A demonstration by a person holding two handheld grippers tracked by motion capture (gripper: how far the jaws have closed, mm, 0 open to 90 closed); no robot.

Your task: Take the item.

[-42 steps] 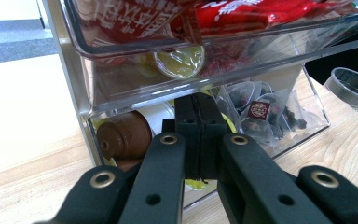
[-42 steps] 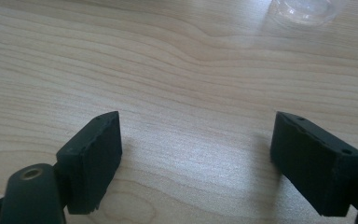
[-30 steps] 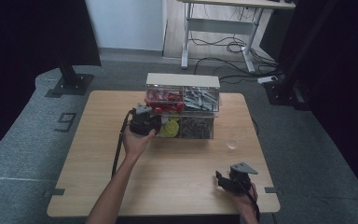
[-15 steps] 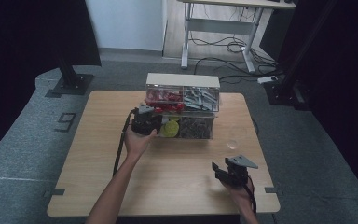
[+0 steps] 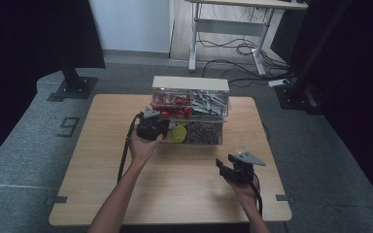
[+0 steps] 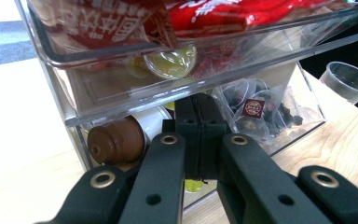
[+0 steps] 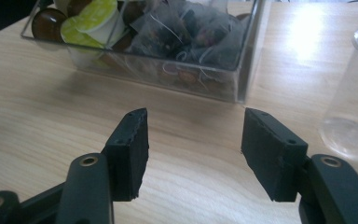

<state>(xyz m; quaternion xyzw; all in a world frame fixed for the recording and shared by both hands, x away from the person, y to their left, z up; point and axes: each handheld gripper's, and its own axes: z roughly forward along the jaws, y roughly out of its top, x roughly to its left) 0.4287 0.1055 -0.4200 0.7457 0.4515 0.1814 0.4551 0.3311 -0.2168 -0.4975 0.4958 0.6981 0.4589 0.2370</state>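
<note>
A clear two-tier drawer organizer (image 5: 190,83) stands at the back middle of the wooden table (image 5: 102,160). Its upper drawer (image 6: 98,60) holds red packets. The lower drawer (image 6: 303,112) holds coffee capsules (image 6: 114,140) and tea bags (image 6: 254,109). My left gripper (image 5: 160,127) is shut, its tips (image 6: 198,135) against the lower drawer's front under the upper drawer. Whether they pinch a lip there I cannot tell. My right gripper (image 5: 222,167) hovers open over the table's right front. Its jaws (image 7: 193,140) have just been closing with nothing between them.
A clear plastic cup (image 7: 354,107) stands on the table just right of the right gripper's jaws and near the organizer's front right corner (image 7: 242,88). Bare wood (image 5: 175,194) lies between the two hands. Desk legs and cables (image 5: 233,48) sit beyond the table.
The right gripper has risen and shifted a little toward the organizer, and its jaws have narrowed. The left gripper has kept still at the lower drawer.
</note>
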